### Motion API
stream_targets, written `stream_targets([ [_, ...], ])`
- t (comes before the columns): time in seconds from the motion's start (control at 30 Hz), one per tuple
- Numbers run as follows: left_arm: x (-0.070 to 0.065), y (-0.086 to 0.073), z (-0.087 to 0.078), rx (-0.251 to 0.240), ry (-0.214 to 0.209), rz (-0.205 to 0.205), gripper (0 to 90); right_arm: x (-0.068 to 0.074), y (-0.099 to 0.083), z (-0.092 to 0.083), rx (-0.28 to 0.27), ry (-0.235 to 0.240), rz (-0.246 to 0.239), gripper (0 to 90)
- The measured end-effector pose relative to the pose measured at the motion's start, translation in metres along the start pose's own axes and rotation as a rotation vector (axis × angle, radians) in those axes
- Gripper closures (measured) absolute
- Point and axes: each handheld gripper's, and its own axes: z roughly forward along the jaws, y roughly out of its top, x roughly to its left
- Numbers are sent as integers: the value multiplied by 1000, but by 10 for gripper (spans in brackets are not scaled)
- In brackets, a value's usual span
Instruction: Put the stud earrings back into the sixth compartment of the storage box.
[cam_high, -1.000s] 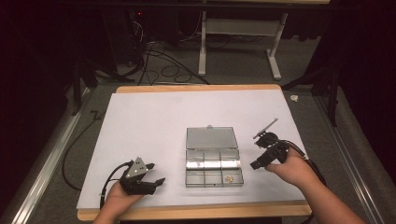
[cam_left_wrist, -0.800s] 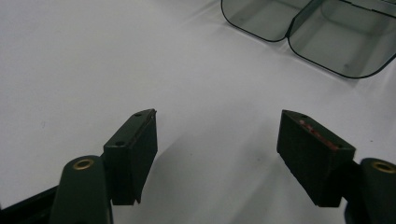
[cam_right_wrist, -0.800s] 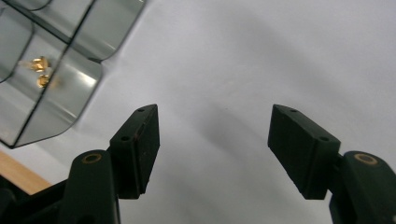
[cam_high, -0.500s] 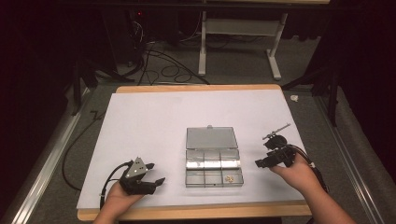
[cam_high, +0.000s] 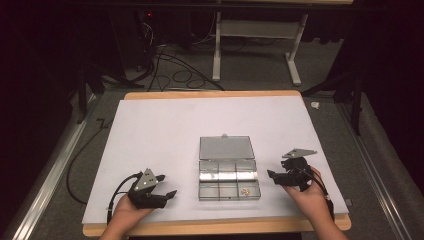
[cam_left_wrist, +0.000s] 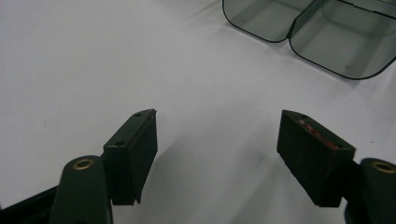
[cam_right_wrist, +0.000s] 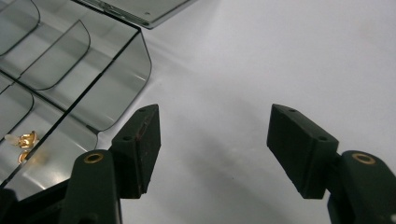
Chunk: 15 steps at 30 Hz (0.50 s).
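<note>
A clear compartment box (cam_high: 229, 174) lies open on the white table cover (cam_high: 170, 135), its lid (cam_high: 226, 147) flat behind it. Small gold parts (cam_high: 245, 190) sit in its front right compartment, seen too in the right gripper view as gold parts (cam_right_wrist: 22, 142). My left gripper (cam_high: 165, 186) rests low at the front left, open and empty, apart from the box; the box corner (cam_left_wrist: 327, 42) shows at the upper right of its view. My right gripper (cam_high: 270, 176) is just right of the box, open and empty, with the box wall (cam_right_wrist: 116, 79) beside its left jaw.
Beyond the far edge of the table stand a white metal frame (cam_high: 255, 30) and loose cables (cam_high: 170, 65) on the dark floor. A metal rail (cam_high: 45, 170) runs along the left side. The wooden table edge (cam_high: 200, 227) lies in front.
My right gripper has come down and back toward the person, from above the table right of the box to low beside its right edge. The left gripper has stayed put.
</note>
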Motion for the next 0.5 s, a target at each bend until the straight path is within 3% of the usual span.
stream_targets([
  [0.1,1,0,0,2,-7,-9,294,6,-25,-6,-168,-17,36,372],
  [0.13,2,0,0,2,-7,-8,294,6,-36,-6,-201,-15,49,421],
  [0.2,2,0,0,2,-6,-8,294,1,-37,-5,-166,17,98,345],
  [0.27,2,0,0,1,-6,-9,294,-1,-37,-7,-185,1,103,369],
  [0.3,2,0,0,-4,-4,-19,294,-5,-40,-7,-204,-32,87,372],
  [0.37,3,0,0,-4,1,-26,294,-9,-38,-7,-210,-20,107,358],
  [0.5,4,0,0,-5,-9,-30,293,-12,-38,-8,-239,-16,101,355],
])
